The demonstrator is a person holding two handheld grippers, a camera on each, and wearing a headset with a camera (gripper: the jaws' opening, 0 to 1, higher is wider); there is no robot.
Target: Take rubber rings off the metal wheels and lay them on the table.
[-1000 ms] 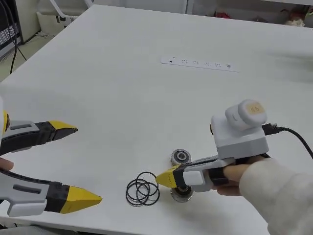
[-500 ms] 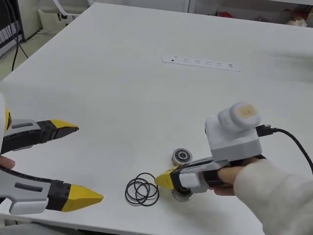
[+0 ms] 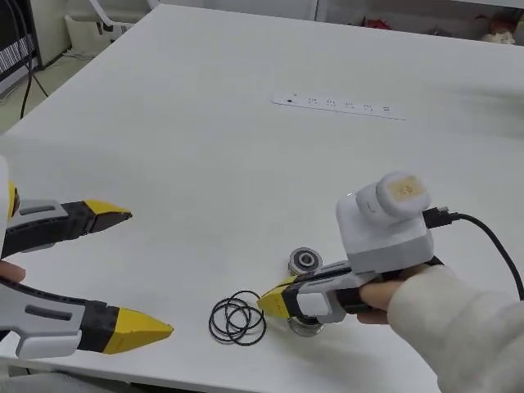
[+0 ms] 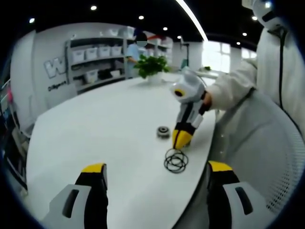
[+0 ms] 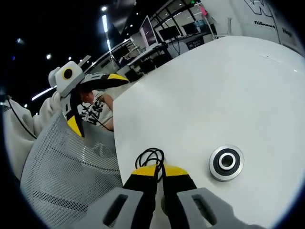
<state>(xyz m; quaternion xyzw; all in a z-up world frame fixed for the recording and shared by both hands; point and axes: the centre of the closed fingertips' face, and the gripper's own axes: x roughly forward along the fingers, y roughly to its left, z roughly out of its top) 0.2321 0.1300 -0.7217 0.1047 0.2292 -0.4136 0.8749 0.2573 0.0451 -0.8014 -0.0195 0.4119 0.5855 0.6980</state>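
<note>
Several black rubber rings (image 3: 237, 319) lie in a small pile near the table's front edge. My right gripper (image 3: 262, 301) hovers at the pile's right side, jaws pressed together; in the right gripper view (image 5: 159, 168) a thin black ring (image 5: 151, 153) loops out from between the tips. One metal wheel (image 3: 304, 261) lies flat just beyond it. A second wheel (image 3: 304, 325) sits half hidden under the right gripper's body. My left gripper (image 3: 150, 273) hangs wide open at the left, well clear of the rings (image 4: 175, 161), with nothing between its jaws.
A white power strip (image 3: 337, 106) lies across the table's far middle. A black cable (image 3: 491, 233) trails from the right gripper. The table's front edge (image 3: 205, 372) runs just below the ring pile. A mesh chair (image 5: 62, 176) stands beside the table.
The right gripper has crept a little left toward the ring pile and stayed shut. The left gripper, the pile and the free wheel have not moved.
</note>
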